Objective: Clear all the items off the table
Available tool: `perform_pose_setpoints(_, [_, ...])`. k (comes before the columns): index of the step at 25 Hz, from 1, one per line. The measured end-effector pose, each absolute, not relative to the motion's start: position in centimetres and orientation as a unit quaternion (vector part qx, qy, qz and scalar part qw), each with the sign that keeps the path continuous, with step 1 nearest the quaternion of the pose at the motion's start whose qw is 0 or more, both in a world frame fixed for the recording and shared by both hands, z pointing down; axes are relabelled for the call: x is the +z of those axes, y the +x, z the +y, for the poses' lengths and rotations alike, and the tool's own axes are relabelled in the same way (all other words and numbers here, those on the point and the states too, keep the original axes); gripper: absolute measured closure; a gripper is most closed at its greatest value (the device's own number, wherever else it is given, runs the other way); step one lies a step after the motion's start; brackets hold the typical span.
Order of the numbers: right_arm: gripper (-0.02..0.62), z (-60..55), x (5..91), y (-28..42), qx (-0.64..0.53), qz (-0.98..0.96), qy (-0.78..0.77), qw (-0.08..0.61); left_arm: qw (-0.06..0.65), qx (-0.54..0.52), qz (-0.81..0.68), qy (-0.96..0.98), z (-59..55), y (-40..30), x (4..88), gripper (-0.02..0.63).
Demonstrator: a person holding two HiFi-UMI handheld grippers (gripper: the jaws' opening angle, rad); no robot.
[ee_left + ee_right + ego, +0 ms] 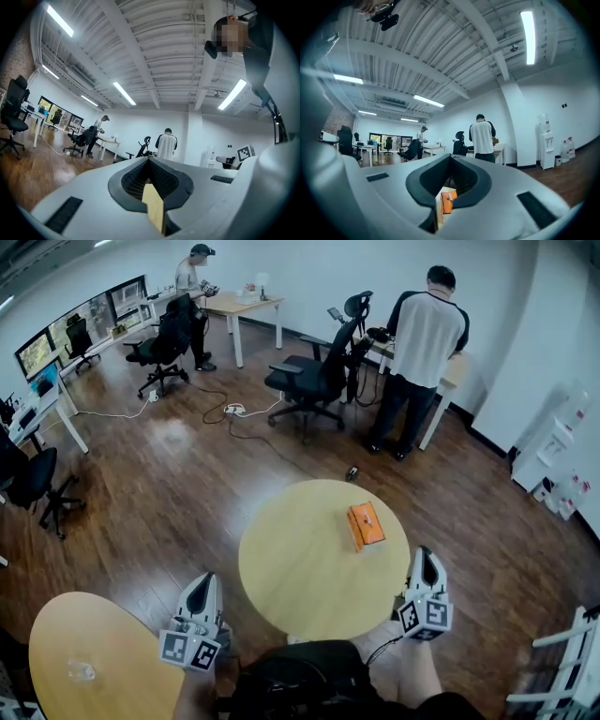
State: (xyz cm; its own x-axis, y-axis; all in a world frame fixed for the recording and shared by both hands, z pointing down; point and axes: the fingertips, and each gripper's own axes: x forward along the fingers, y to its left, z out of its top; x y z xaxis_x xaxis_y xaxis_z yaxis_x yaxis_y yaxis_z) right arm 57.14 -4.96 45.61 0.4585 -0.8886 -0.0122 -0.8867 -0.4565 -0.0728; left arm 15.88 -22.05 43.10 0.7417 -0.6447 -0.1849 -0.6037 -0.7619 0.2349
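1 orange box [365,524] on round table [300,582]; left claw [203,585], right claw [425,559] shut.

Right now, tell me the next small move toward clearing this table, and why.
Probably open the right tool and ease it forward toward the orange box. That box is the only item on the round table ahead. It lies on the right tool's side, and that tool's jaws are together with nothing between them.
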Motion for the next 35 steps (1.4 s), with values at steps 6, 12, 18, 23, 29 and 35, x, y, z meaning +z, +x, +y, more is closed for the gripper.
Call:
perform_pose_setpoints(6, [0.592,-4.8,45.0,58.2,-0.008,0.518,-0.855,0.043,0.081,-0.145,-0.324,0.931,-21.9,16.8,42.5,0.614])
perform_pose_setpoints(12, [0.592,-7.5,44.5,58.0,0.001,0.536,-0.844,0.028,0.077,-0.143,-0.355,0.921,-22.7,15.1,42.6,0.614])
perform_pose_setpoints(18, [0.591,-14.4,43.3,54.7,0.01,0.61,-0.792,0.031,0.06,-0.143,-0.422,0.893,-22.5,10.3,41.9,0.614])
perform_pose_setpoints(23, [0.543,-22.3,42.3,45.3,0.004,0.705,-0.708,0.037,0.04,-0.137,-0.525,0.839,-19.4,1.0,41.1,0.614])
perform_pose_setpoints(29, [0.543,-28.8,42.9,32.9,-0.015,0.815,-0.579,0.036,0.023,-0.132,-0.66,0.739,-11.9,-8.6,41.3,0.614])
perform_pose_setpoints(35, [0.472,-28.9,41.4,21.0,-0.014,0.893,-0.448,0.023,0.016,-0.143,-0.753,0.643,-2.6,-14.7,41.9,0.614])
